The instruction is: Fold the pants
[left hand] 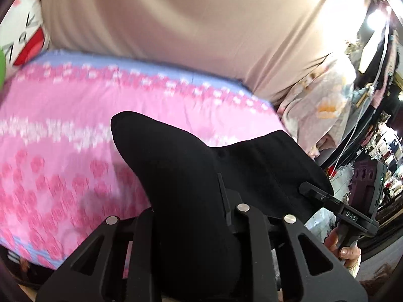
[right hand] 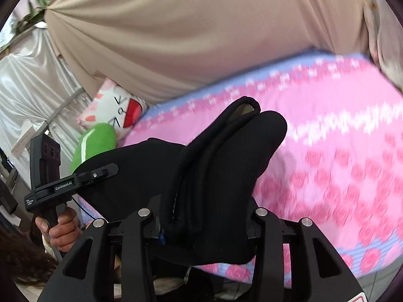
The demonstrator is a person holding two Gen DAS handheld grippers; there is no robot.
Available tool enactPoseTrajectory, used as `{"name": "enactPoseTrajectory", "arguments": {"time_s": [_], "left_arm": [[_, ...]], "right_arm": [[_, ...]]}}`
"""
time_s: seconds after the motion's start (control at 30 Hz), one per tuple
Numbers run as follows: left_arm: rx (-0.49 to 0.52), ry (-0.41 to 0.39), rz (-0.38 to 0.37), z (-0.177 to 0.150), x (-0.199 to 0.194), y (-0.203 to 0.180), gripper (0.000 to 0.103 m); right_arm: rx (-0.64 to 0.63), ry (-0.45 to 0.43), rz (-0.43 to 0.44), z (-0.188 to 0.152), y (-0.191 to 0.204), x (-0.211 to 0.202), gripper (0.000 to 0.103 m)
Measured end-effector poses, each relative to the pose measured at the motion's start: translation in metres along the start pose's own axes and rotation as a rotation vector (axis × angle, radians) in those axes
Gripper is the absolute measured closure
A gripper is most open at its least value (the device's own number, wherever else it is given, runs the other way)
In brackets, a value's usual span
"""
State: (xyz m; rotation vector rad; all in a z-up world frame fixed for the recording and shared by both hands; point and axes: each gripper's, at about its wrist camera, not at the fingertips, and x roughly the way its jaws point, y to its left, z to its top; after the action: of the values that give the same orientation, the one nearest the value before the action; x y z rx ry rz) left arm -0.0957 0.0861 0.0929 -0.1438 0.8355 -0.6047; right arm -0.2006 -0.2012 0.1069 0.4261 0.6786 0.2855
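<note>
Holding the black fabric pants (left hand: 191, 166) up over a bed covered in a pink sheet with rose print and pale blue border (left hand: 63, 130); frames are motion-blurred. We have the left gripper (left hand: 199, 216) clamped on a bunched fold, and the right gripper (right hand: 201, 216) clamped on a thick rolled edge of the same pants (right hand: 216, 156). A beige draped curtain (right hand: 189, 30) hangs behind the bed. A white cushion with red and pink print (right hand: 118, 108) and a green plush item (right hand: 95, 143) sit at one end. Cluttered shelves (left hand: 385, 146) stand beyond the bed's other end.
</note>
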Motion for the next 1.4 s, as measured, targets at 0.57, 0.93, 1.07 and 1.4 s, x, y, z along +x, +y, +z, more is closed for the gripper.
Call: {"name": "enactPoseTrajectory", "arguments": {"time_s": [0.57,0.93,1.07,1.4], "left_arm": [[0.237,-0.448,0.036,0.139,-0.082,-0.056,0.082],[0.277,-0.547,0.139,0.238,0.023,-0.026,0.081],[0.271,-0.507,0.185,0.258,0.096,0.005,0.081],[0.104,-0.040,0.291,0.216,0.318,0.127,0.070]], "right_arm": [[-0.305,-0.423,0.069,0.152,0.073,-0.053,0.063],[-0.243,-0.525,0.081,0.253,0.022,0.052,0.063],[-0.176,-0.485,0.064,0.266,-0.019,0.123,0.062],[0.135,0.013,-0.113,0.220,-0.157,0.329,0.045]]}}
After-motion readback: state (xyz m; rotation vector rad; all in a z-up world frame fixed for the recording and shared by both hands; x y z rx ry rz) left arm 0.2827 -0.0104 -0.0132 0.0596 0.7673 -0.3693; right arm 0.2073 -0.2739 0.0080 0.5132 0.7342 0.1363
